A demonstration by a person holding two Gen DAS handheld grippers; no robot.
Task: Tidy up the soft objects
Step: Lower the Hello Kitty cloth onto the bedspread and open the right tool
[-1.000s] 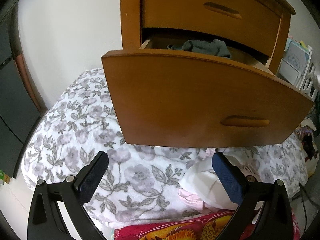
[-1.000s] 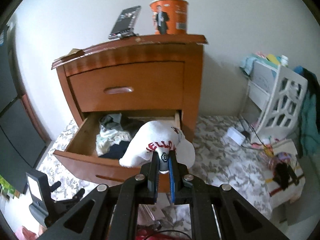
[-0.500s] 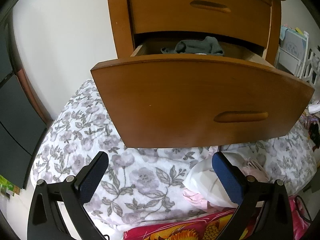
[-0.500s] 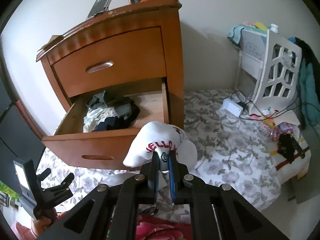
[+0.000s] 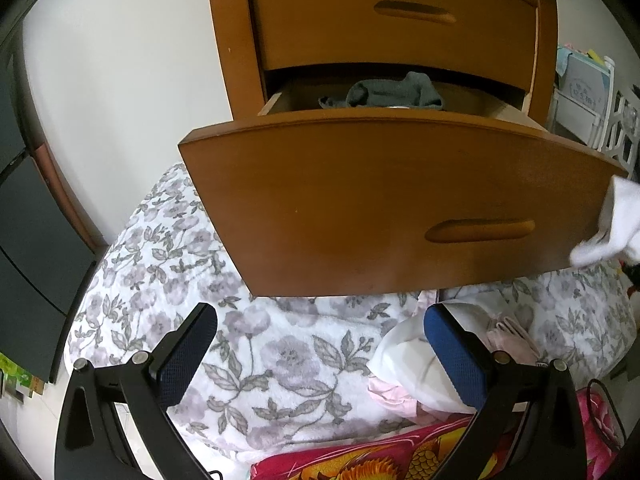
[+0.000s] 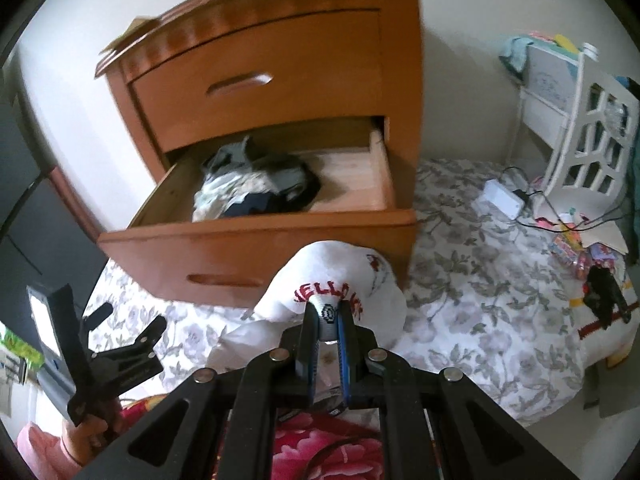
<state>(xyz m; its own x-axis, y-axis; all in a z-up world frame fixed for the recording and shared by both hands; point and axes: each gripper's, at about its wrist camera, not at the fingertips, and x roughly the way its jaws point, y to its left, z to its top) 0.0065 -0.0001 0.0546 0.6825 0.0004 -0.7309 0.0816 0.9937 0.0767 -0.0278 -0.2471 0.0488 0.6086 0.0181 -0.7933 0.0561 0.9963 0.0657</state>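
Note:
A white sock with red lettering point(image 6: 340, 276) hangs in front of the open lower drawer point(image 6: 256, 240) of a wooden nightstand; my right gripper point(image 6: 328, 316) is shut on its cuff. Several crumpled clothes point(image 6: 256, 188) lie inside the drawer. In the left wrist view the same sock point(image 5: 612, 224) shows at the right edge beside the drawer front point(image 5: 380, 208), and a grey sock point(image 5: 392, 94) peeks over it. My left gripper point(image 5: 320, 316) is open and empty, low over the floral blanket, with a white garment point(image 5: 408, 356) by its right finger. The left gripper point(image 6: 134, 316) also appears at lower left.
A floral blanket point(image 6: 480, 300) covers the floor around the nightstand. A white lattice rack point(image 6: 592, 136), a white adapter with cables point(image 6: 502, 198) and small clutter sit at the right. A red patterned quilt point(image 5: 380, 456) lies nearest me. A dark cabinet point(image 5: 28, 240) stands at the left.
My right gripper has sunk with the sock from drawer-top height to in front of the drawer face. The sock has come into the left wrist view's right edge. The left gripper stayed open.

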